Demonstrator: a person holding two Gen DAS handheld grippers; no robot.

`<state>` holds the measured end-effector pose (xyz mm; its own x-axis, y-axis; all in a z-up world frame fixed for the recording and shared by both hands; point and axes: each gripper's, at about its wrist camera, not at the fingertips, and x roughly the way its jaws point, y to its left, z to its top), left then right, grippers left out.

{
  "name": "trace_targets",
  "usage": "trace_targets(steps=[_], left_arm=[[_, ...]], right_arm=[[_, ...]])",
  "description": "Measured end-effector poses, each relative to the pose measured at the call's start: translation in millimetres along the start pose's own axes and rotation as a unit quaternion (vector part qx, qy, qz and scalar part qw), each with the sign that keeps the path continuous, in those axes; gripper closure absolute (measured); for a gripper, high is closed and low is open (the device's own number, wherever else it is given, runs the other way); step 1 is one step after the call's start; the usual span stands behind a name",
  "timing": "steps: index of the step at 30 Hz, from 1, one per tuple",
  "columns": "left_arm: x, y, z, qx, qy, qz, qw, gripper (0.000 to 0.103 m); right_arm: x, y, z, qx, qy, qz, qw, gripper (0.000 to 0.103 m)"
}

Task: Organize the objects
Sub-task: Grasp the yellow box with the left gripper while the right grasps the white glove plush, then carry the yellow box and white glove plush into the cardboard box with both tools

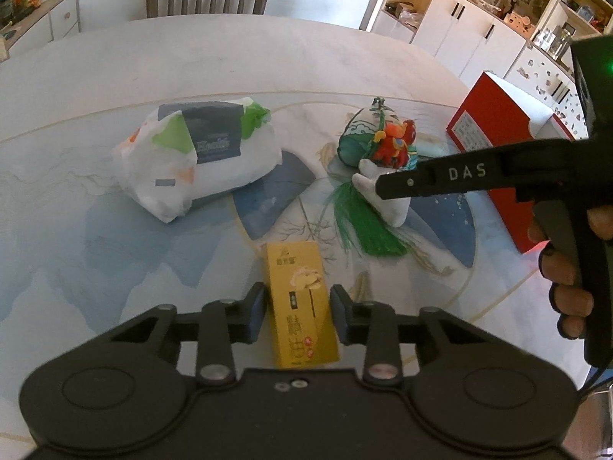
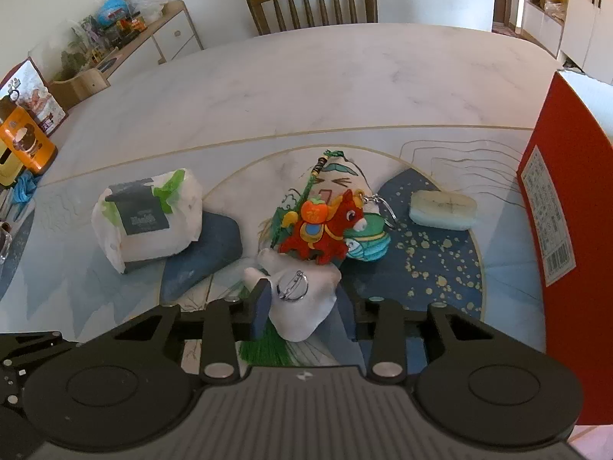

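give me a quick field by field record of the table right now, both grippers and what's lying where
left gripper: open, fingers either side of the yellow box, gaps visible both sides
right gripper: open, straddling the white plush piece
red horse toy: lying on a green and white plush pouch, beyond the white piece
green tassel: under the white piece
plastic bag: left part of table
red carton: upright at right edge
white block: next to the carton

Wooden chair (image 2: 312, 0), top centre, behind worktop (image 2: 345, 76). Sideboard (image 2: 168, 34) with clutter, upper left. White cabinets (image 1: 471, 34), upper right.
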<state>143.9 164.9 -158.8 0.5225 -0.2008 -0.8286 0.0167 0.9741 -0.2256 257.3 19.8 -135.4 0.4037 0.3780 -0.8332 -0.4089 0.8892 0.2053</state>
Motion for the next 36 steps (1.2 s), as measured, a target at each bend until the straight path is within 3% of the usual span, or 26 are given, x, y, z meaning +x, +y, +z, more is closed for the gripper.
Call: trace_targets(steps=[6, 9, 10, 11, 22, 29, 36], left_arm=[[-3, 2, 0, -0.008, 0.001, 0.004, 1.0, 0.072], [-5, 2, -1, -0.008, 0.0, 0.005, 1.0, 0.073], [-5, 2, -1, -0.006, 0.001, 0.005, 1.0, 0.073], [-5, 1, -2, -0.005, 0.001, 0.006, 1.0, 0.073], [-10, 0, -4, -0.003, -0.004, 0.012, 0.9999, 0.073], [-11, 2, -2, -0.009, -0.006, 0.015, 0.9998, 0.073], [-14, 6, 0, -0.019, -0.01, 0.017, 0.9996, 0.073]], right_arm=[[-2, 3, 0, 0.0, -0.005, 0.0, 1.0, 0.069], [-4, 3, 0, 0.008, -0.008, 0.011, 1.0, 0.052], [-4, 5, 0, 0.009, -0.01, 0.008, 1.0, 0.042], [-3, 5, 0, 0.01, -0.012, 0.009, 1.0, 0.04], [12, 18, 1, -0.008, -0.003, -0.01, 1.0, 0.04], [11, 16, 0, -0.012, -0.001, -0.006, 1.0, 0.053], [-1, 11, -6, 0.003, 0.002, 0.008, 1.0, 0.054]])
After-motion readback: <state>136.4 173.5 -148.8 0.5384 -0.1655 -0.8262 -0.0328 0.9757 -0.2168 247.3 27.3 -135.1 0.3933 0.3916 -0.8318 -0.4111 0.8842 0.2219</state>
